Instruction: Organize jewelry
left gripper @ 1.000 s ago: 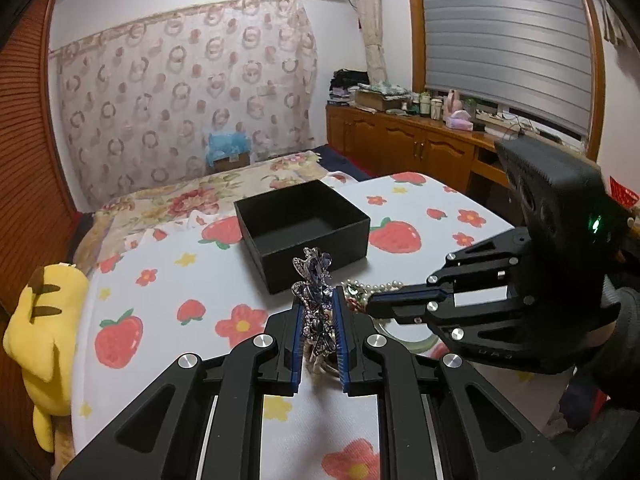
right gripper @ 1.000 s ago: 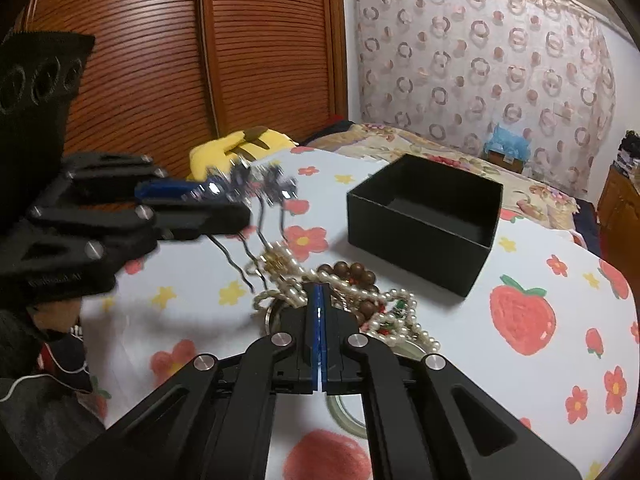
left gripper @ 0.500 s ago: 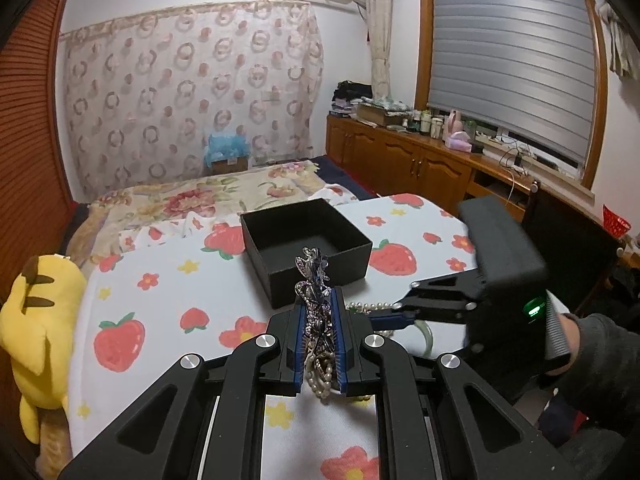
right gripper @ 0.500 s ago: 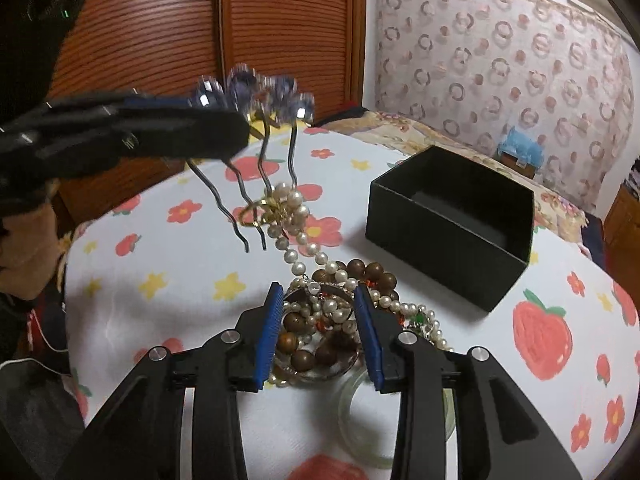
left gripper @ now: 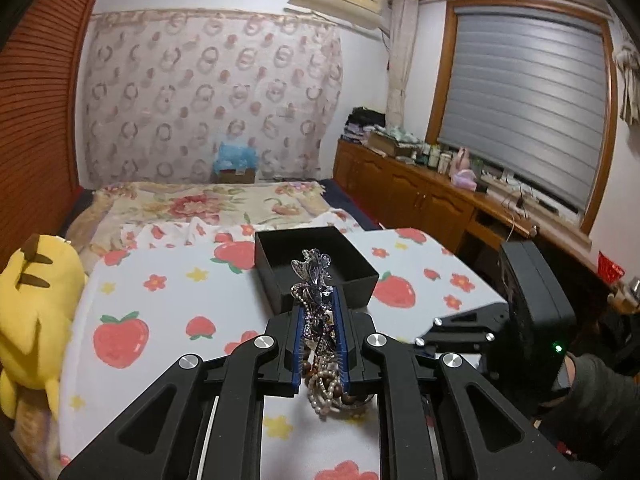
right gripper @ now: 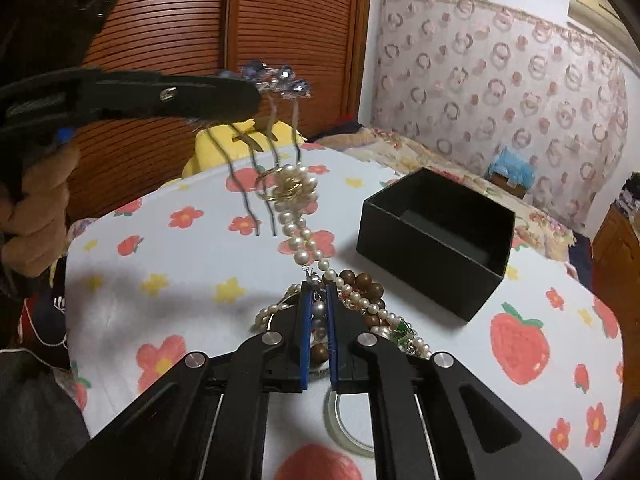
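My left gripper [left gripper: 318, 308] is shut on a silver and blue jewelled hair comb [left gripper: 314, 276] and holds it above the table. In the right wrist view the left gripper [right gripper: 256, 96] is at upper left, and the comb [right gripper: 280, 80] hangs its prongs down. A pearl necklace [right gripper: 300, 236] is caught on those prongs and stretches down to my right gripper [right gripper: 318, 292]. Its jaws are closing, with the pearl strand pinched between the pads. Brown wooden beads [right gripper: 368, 284] and more pearls lie piled beside its fingers. The open black box [right gripper: 432, 264] stands empty to the right.
The table has a white strawberry-print cloth [left gripper: 160, 320]. A clear ring [right gripper: 340, 420] lies under my right gripper. A yellow plush toy [left gripper: 28, 320] sits at the table's left edge. A person's hand [right gripper: 36, 208] grips the left tool. A bed lies beyond the table.
The right gripper opened over the pile and closed again on the pearl strand. The left gripper rose with the comb, pulling the snagged pearls taut.
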Tool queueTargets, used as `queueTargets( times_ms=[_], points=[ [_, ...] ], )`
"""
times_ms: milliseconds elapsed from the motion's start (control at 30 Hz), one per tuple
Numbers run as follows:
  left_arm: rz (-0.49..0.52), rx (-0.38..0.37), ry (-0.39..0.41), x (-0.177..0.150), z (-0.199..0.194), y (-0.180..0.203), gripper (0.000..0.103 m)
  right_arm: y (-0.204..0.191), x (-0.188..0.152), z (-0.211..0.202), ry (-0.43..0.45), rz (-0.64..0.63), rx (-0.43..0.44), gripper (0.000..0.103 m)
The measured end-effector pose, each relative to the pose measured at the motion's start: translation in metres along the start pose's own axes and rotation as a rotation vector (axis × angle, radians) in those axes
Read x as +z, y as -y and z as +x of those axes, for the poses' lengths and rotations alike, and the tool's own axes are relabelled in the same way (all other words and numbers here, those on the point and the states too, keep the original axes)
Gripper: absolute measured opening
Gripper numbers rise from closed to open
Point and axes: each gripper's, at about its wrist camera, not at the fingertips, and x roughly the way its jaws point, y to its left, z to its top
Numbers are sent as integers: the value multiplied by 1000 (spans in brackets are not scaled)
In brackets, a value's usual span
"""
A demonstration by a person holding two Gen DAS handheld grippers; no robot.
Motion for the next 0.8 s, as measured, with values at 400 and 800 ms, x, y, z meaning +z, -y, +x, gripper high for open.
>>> queueTargets(
  times_ms=[400,800],
  points=[
    [-54,49,13,5,-5,-16,8,28,-19,7,-91,97,-88,8],
    [-4,50,-39,-3,12,-9,9,37,14,-44,69,102,-86,8]
  ],
)
